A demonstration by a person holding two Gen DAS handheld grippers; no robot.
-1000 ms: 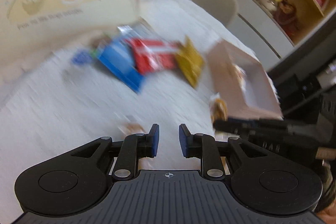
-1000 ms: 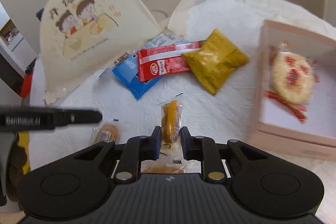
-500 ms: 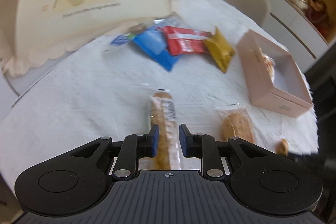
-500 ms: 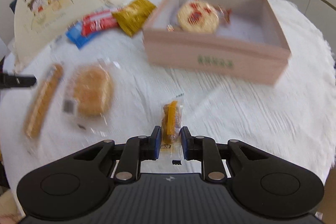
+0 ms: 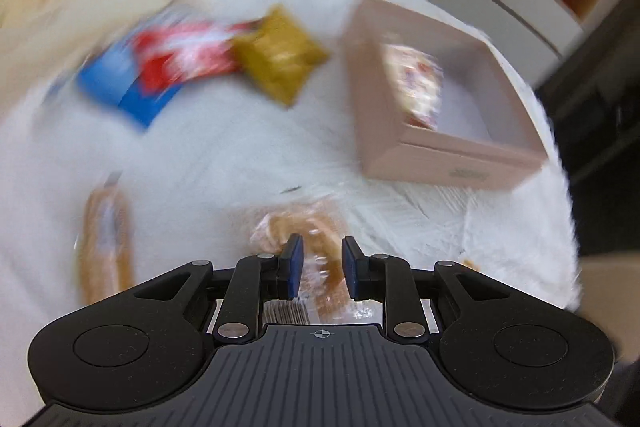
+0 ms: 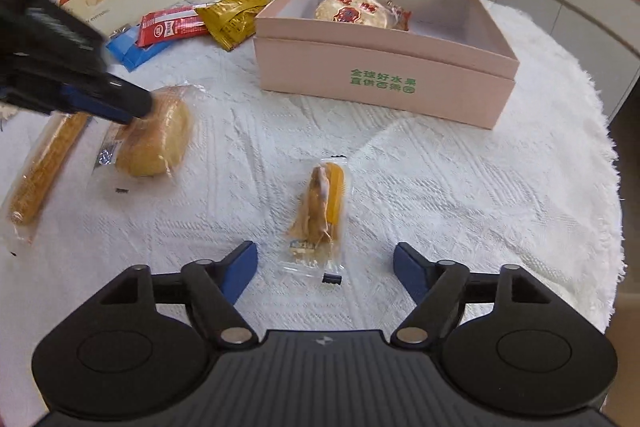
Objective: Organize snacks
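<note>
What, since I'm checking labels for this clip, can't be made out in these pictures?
- Left wrist view: motion blur smears the print on the red packet and yellow packet.
- Left wrist view: blur hides whether the left gripper touches the bun beneath it.
- Right wrist view: the near wall of the pink box hides part of its floor; the red packet covers much of the blue packet.

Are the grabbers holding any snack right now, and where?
Right gripper: nothing; its jaws have just opened, small snack lies loose between. Left gripper, shut, tips at the bun pack; grip unclear.
</note>
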